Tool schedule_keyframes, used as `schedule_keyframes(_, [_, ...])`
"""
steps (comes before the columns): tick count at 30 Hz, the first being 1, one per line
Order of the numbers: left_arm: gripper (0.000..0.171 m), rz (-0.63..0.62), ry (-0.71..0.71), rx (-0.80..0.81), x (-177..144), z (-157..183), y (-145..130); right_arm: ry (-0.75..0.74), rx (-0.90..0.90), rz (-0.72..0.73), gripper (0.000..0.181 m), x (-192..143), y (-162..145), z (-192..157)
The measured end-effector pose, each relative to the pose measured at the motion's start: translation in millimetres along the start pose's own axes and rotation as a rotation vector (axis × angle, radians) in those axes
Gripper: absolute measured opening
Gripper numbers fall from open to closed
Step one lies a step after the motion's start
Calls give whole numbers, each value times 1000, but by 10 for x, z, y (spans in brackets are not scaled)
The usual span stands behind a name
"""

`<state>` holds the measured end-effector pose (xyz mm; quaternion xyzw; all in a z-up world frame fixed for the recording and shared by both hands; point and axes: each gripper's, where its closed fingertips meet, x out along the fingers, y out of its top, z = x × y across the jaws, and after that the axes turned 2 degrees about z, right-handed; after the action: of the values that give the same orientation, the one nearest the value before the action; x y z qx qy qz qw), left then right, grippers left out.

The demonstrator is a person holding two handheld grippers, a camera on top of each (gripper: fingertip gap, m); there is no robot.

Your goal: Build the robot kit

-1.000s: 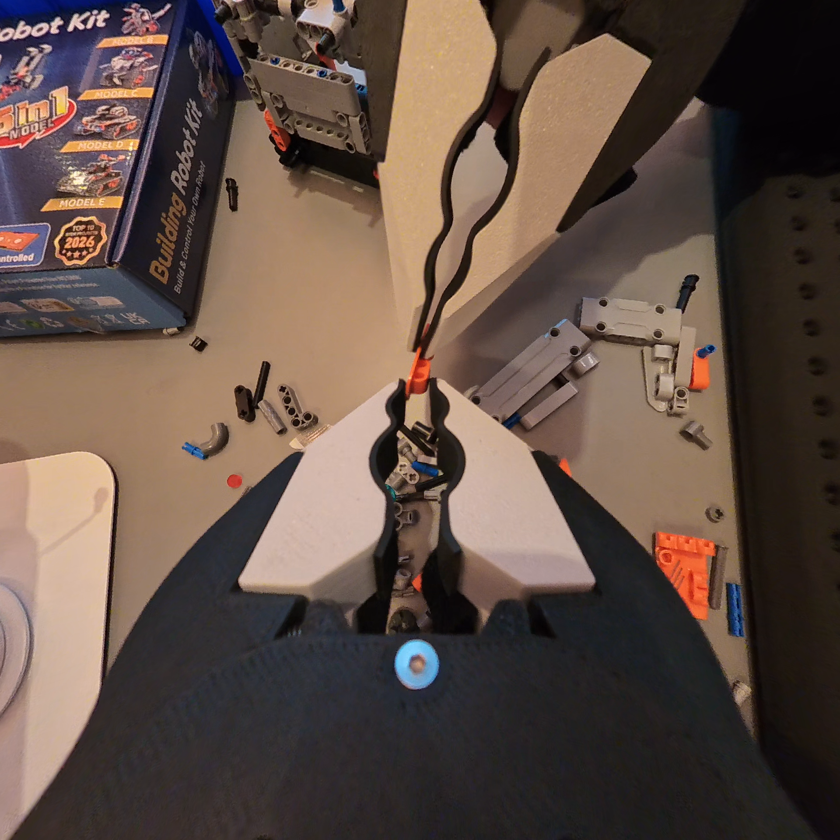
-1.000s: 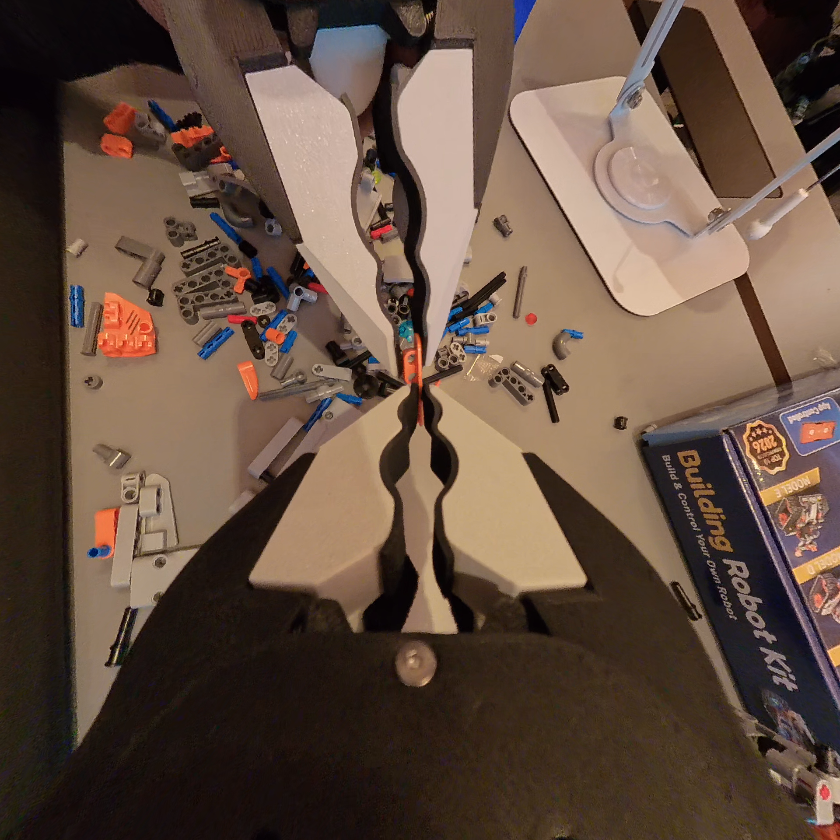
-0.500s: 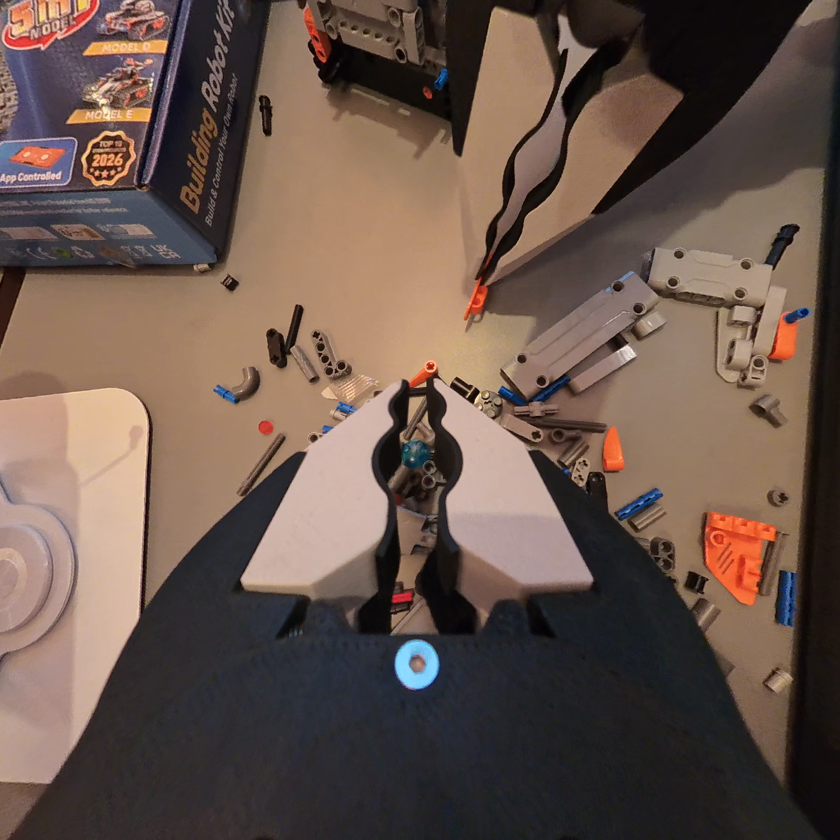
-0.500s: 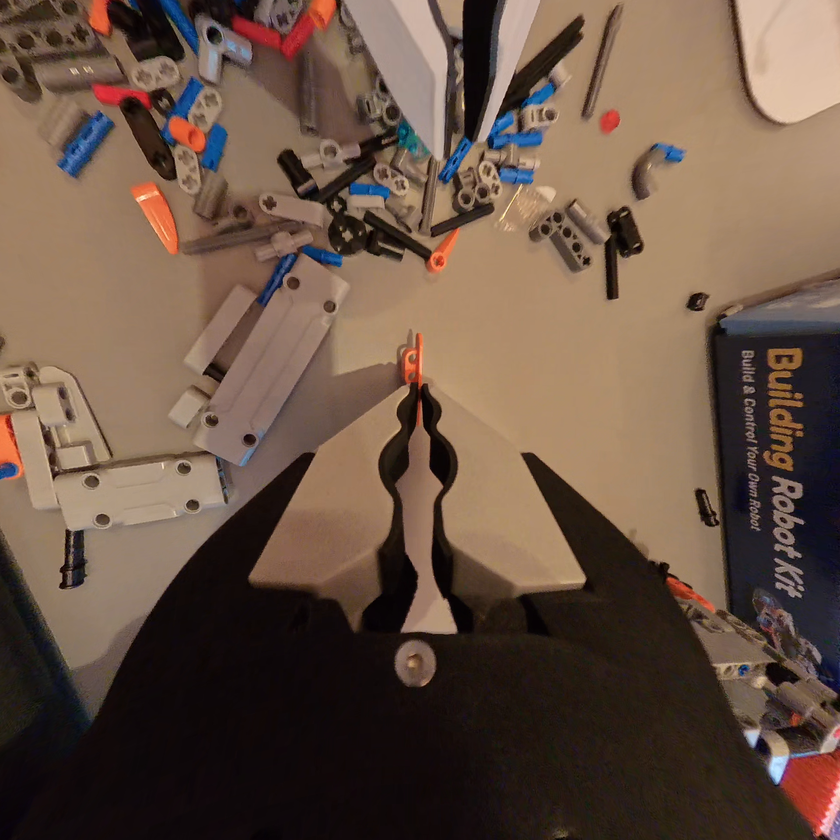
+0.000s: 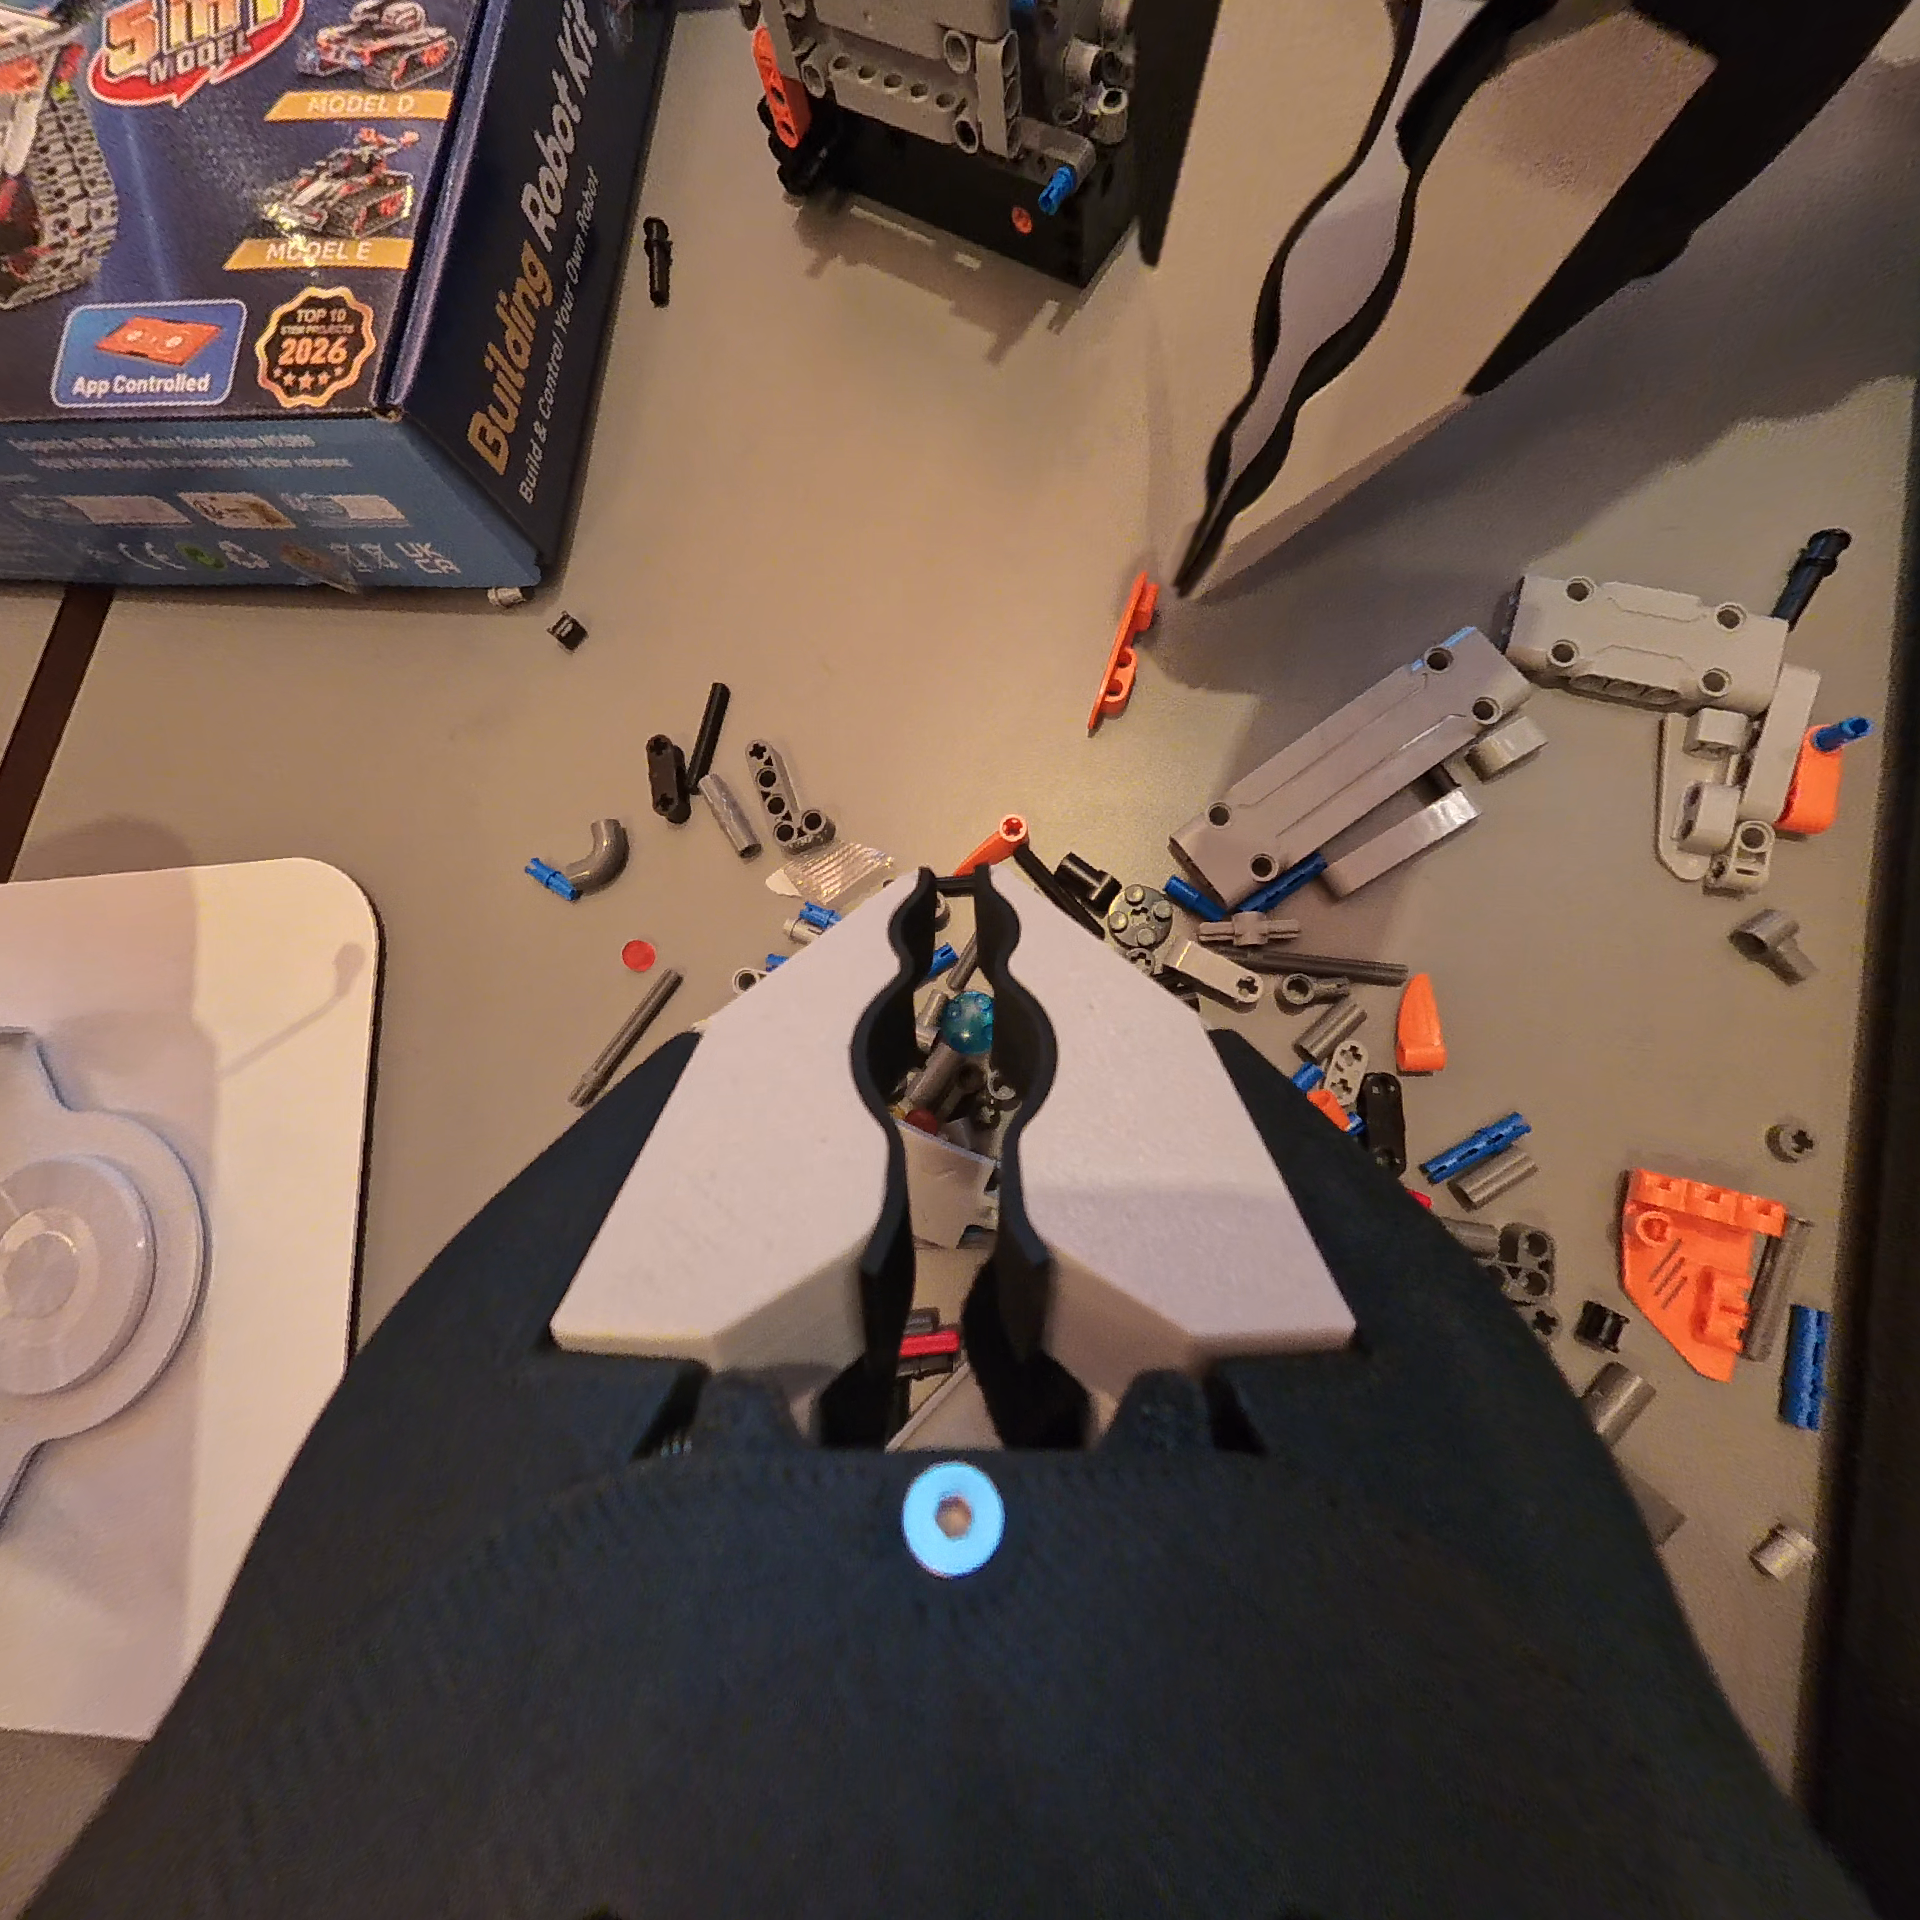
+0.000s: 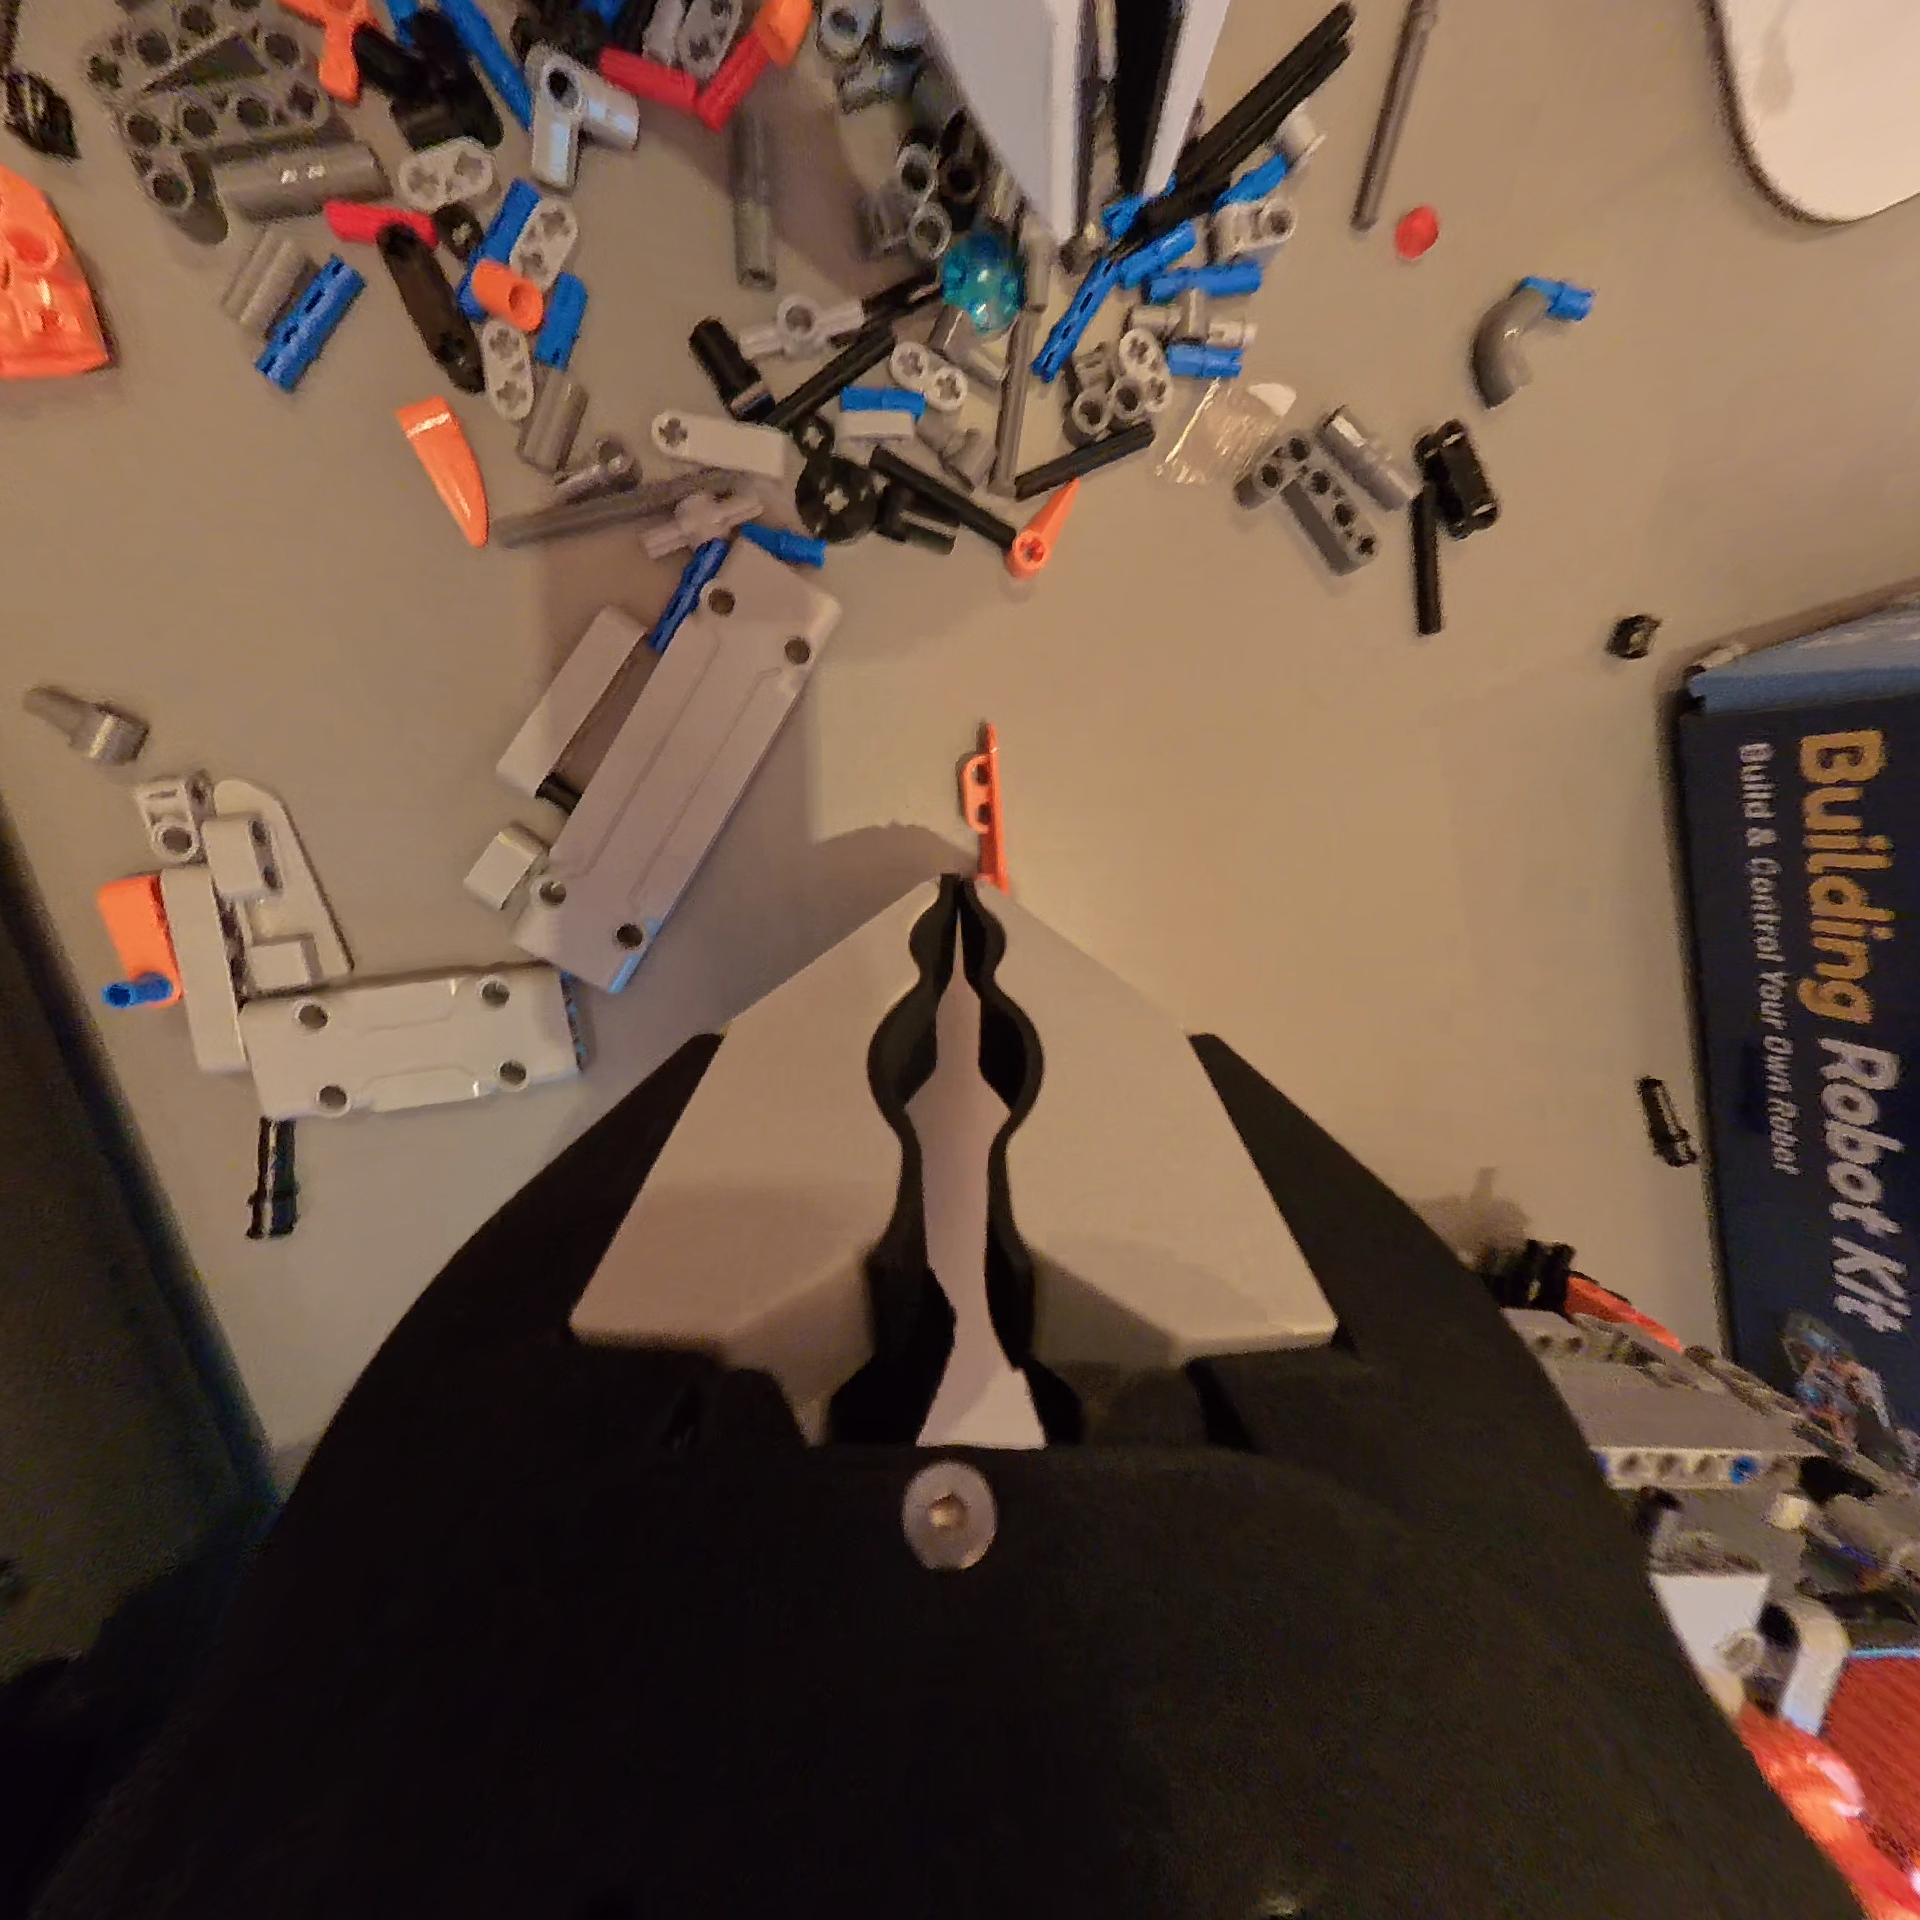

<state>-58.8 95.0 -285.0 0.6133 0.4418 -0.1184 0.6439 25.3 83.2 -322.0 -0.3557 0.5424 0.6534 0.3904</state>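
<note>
A thin orange beam [image 5: 1120,665] rests on edge on the grey table, also in the right wrist view [image 6: 982,805]. My right gripper [image 6: 954,885] has its tips together and empty; the beam's near end sits just beside its right tip. It shows from the left wrist view too [image 5: 1195,577], a little apart from the beam. My left gripper [image 5: 951,883] is narrowly open and empty, low over a pile of small grey, black and blue parts [image 6: 935,364] with a teal ball [image 5: 968,1023]. An orange axle [image 5: 992,844] lies just beyond its tips.
A blue kit box [image 5: 260,291] stands at the far left, a partly built grey and black model [image 5: 956,114] behind. Grey panels [image 5: 1351,769] and an orange panel [image 5: 1704,1268] lie right, by the table's dark edge. A white lamp base [image 5: 156,1247] lies left. My right fingertips sit around 10 centimetres from my left ones. My left gripper's tips are some 6 centimetres from the orange axle [image 5: 992,844]. It is also in sight in the right wrist view [image 6: 1048,535].
The two grippers, which met tip to tip on the orange beam, have drawn apart. The right carried the beam down to the table and no longer grips it. The left pulled back over the pile.
</note>
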Motion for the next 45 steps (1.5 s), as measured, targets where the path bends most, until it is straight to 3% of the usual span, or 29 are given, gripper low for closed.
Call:
schedule_keyframes(5, [4,-8,0,1,13,3,-12,39,3,-17,0,91,-31,-57])
schedule_keyframes(14, [4,1,40,-19,-63,-96,-15,-28,24,-53,0,167,-90,73])
schedule_keyframes(20, [4,43,140,-82,-257,-345,-13,-27,31,32,0,35,37,79])
schedule_keyframes(29, [4,180,342,-148,-889,-666,132,-125,32,220,1,-171,328,237])
schedule_keyframes(40, [4,216,400,-140,-997,-740,175,-163,15,306,1,-204,468,279])
schedule_keyframes(45, [3,284,499,-129,-1235,-832,273,-119,7,433,4,-232,745,164])
